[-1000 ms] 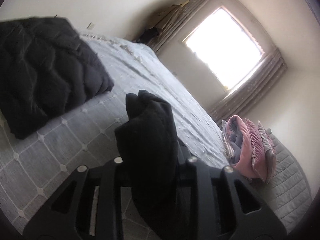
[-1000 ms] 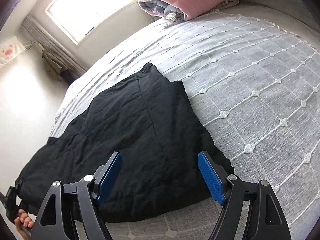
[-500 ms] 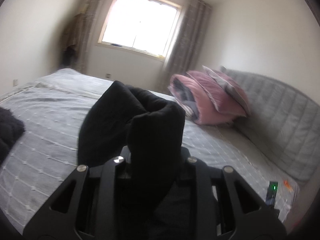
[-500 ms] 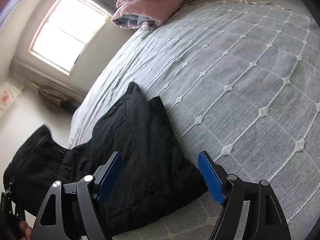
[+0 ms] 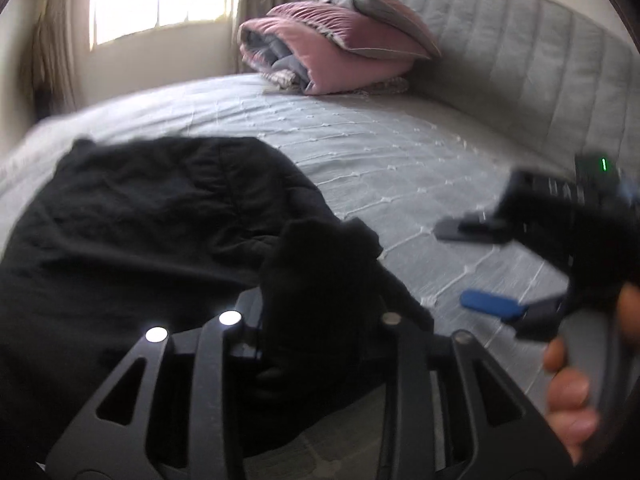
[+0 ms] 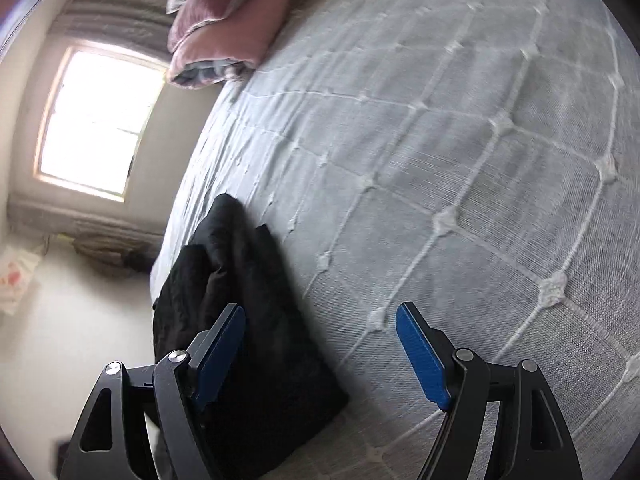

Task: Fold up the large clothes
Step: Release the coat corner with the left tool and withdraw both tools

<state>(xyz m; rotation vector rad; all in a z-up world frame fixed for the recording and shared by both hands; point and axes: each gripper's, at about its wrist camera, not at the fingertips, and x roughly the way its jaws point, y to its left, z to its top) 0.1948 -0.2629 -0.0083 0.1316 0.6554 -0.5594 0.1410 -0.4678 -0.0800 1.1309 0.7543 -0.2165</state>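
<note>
Left gripper is clamped on a bunched end of the black garment, apparently so that this part can be carried across the rest, though blur hides the exact grip. Most of the garment is spread near the window-side edge of the bed. Right gripper is held spread and empty beside the garment's corner. Bare bedspread is left toward the headboard, where a pink quilt is stacked.
</note>
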